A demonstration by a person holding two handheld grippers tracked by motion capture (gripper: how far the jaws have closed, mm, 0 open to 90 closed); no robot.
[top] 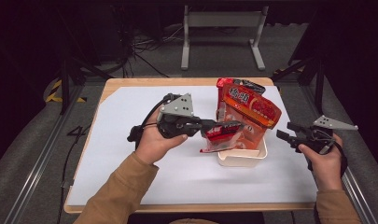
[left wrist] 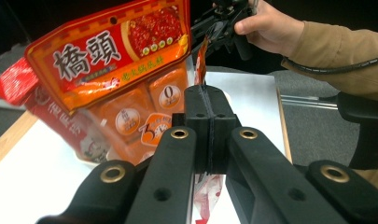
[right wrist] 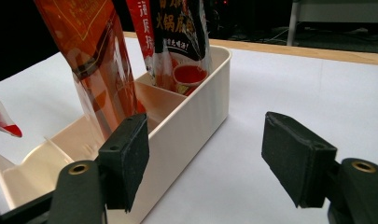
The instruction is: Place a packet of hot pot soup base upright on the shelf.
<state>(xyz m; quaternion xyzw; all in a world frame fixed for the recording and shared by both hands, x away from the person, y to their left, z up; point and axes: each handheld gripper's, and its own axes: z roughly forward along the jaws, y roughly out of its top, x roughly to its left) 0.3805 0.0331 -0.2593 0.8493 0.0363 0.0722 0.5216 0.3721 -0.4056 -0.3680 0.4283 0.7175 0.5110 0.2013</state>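
Between the left gripper's [top: 222, 127] clamped jaws hangs a small red packet [top: 220, 136], over the near end of the cream tray [top: 242, 158] on the surface. The right gripper [top: 283, 131] waits wide apart, beside the tray. Lower the packet upright into a free compartment, clear of the orange pouch [top: 248, 108].

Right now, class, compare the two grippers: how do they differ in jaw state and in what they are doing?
The left gripper has its jaws shut on a red sachet, held at the tray; the right gripper has its jaws wide open, gripping nothing. The left gripper sits over the white mat beside the packets; the right gripper hangs off to the tray's side. Both are black, hand-held, two-jawed.
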